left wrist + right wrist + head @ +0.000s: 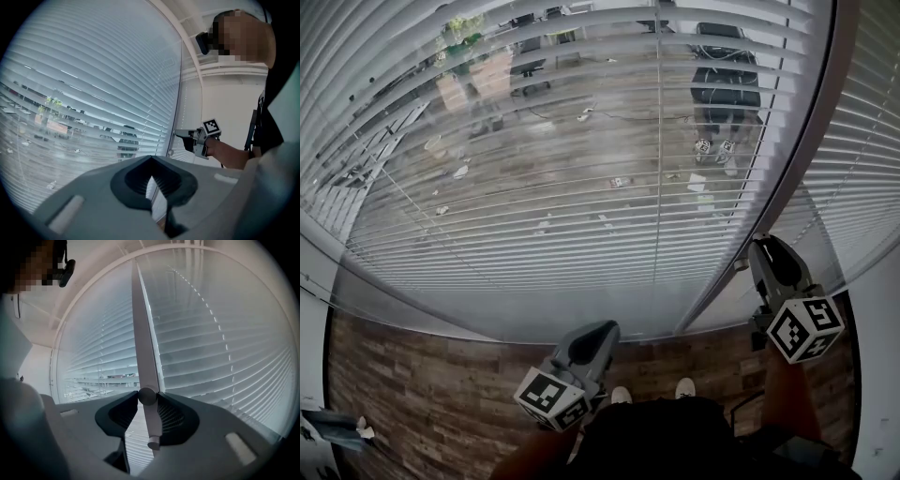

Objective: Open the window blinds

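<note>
Your left claw [596, 330] hangs low at the middle, its jaws drawn narrow with nothing between them; leave it there, out of the way. Ahead, the window blinds [581, 150] cover the glass, their slats [534, 202] tilted enough that the ground outside shows through in strips, so I judge the job partly done. At the right, your right claw [147, 397] is closed on the tilt wand [142, 333], which runs upward at the blind's edge, its capped end hanging just below the jaws. Twist by rolling your wrist about the wand's own line, with a firm grip and no sideways pull, and watch the slats until they lie flat. Only the right gripper view shows that grip; the head view gives the slats' angle, and the left gripper view shows the right claw from the side
</note>
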`<action>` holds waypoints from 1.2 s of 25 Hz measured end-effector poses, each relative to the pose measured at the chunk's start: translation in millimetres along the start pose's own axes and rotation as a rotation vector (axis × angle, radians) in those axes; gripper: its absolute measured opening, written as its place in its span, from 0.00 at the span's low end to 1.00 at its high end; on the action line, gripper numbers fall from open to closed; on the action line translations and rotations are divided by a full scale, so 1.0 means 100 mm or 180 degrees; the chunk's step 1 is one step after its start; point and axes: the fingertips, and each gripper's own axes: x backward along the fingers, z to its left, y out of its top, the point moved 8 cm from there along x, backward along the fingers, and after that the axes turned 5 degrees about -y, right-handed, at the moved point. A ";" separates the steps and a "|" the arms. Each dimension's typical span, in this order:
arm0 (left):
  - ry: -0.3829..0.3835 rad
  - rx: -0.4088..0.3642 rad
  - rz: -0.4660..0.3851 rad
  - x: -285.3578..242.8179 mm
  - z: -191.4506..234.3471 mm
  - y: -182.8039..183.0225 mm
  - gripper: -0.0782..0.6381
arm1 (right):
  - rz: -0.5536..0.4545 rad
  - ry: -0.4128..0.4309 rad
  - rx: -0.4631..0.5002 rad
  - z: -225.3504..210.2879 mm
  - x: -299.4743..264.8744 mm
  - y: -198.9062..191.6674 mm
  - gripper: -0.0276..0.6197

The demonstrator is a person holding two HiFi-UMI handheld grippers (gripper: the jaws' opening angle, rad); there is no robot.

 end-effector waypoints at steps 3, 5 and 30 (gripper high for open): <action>-0.0012 0.0001 -0.0025 0.00 0.00 -0.01 0.11 | 0.0010 0.0001 0.0024 0.00 0.00 0.01 0.28; -0.0005 0.0000 -0.0021 0.00 0.00 0.00 0.11 | 0.0018 -0.0002 0.0060 0.01 0.00 0.01 0.28; 0.0010 0.0002 -0.0015 0.02 -0.02 0.01 0.11 | 0.0153 -0.0453 0.2092 0.22 -0.01 0.08 0.27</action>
